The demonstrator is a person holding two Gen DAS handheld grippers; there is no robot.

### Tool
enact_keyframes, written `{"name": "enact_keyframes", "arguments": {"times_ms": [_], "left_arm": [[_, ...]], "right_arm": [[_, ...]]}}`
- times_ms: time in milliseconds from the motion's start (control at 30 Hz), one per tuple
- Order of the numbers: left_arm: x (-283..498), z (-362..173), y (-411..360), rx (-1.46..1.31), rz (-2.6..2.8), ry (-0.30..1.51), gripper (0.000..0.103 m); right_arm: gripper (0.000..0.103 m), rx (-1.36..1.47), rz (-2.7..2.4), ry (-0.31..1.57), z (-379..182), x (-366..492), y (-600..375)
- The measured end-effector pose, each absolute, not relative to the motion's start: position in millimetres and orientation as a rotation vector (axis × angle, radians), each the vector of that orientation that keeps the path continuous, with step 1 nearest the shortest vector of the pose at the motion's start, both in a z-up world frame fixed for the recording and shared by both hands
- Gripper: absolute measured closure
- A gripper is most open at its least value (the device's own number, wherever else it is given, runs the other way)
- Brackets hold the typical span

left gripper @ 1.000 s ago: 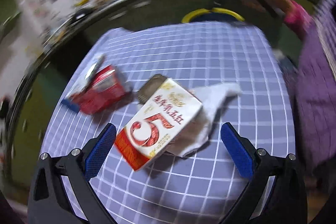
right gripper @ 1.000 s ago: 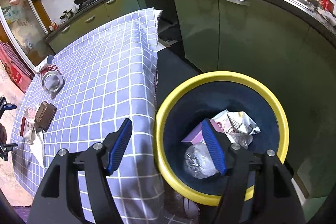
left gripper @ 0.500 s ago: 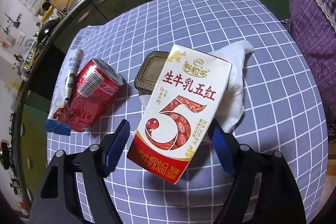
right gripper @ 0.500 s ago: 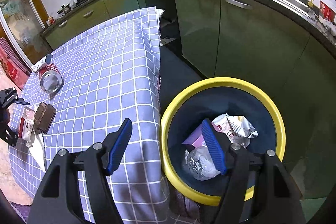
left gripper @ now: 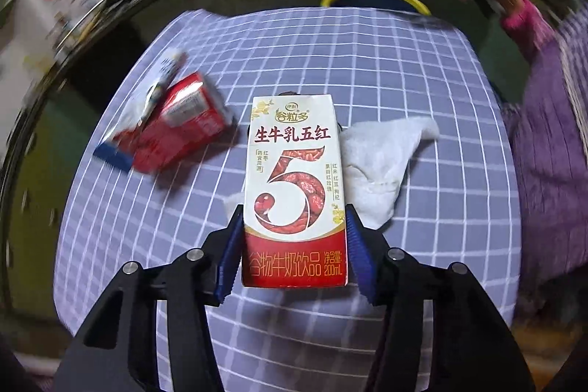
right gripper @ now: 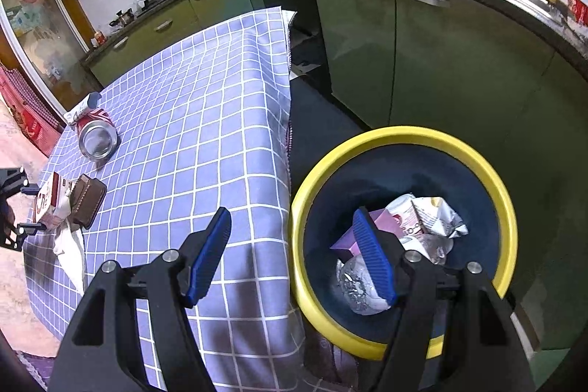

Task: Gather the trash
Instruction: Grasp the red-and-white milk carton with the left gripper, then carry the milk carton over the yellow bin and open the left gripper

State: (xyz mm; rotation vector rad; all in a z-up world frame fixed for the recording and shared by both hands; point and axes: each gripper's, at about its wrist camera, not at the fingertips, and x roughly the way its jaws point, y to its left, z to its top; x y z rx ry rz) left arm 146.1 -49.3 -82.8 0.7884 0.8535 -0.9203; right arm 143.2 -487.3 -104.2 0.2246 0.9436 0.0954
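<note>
Since the earlier frame the left gripper [left gripper: 294, 245] has been brought in around the milk carton [left gripper: 294, 186], and its jaws have just been closing; the ribbed blue pads [left gripper: 231, 256] are now seen against both narrow sides of the carton's red lower end, so the carton is pinched. The carton, askew before, is now seen square-on, upright in the left wrist view. It is a flat-faced rectangular box, white above and red below, printed with one large red 5.

On the checked lilac tablecloth [left gripper: 367, 61] one red drink can [left gripper: 180, 131] is seen lying on its side, with a blurred wrapper [left gripper: 147, 109] at its far side. One crumpled white tissue [left gripper: 382, 164] lies just right of the carton. From the right wrist view one brown, rounded-rectangle object [right gripper: 87, 202] is seen just beside the carton.

The right gripper [right gripper: 294, 256] has been kept where it was, jaws spread with nothing between them, hanging over the table's corner and the bin [right gripper: 400, 135]. One round bin is present, dark blue inside with a yellow rim, standing on the floor just beside the table. Inside it are seen a crumpled printed wrapper [right gripper: 433, 212], a purple box [right gripper: 349, 241] and a crushed clear plastic piece [right gripper: 356, 285].
</note>
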Motion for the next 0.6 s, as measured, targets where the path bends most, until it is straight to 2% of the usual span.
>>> {"name": "enact_keyframes", "arguments": {"times_ms": [200, 433, 600], "left_arm": [[124, -82, -60, 0.710, -0.727, 0.859, 0.051], [102, -51, -79, 0.619, -0.635, 0.801, 0.051], [89, -34, -129, 0.621, -0.687, 0.768, 0.051]], "right_arm": [[0.038, 0.241, 0.141, 0.950, -113, 143, -484], [0.038, 0.258, 0.165, 0.922, -109, 132, -494], [0.038, 0.285, 0.125, 0.868, -96, 113, -517]]}}
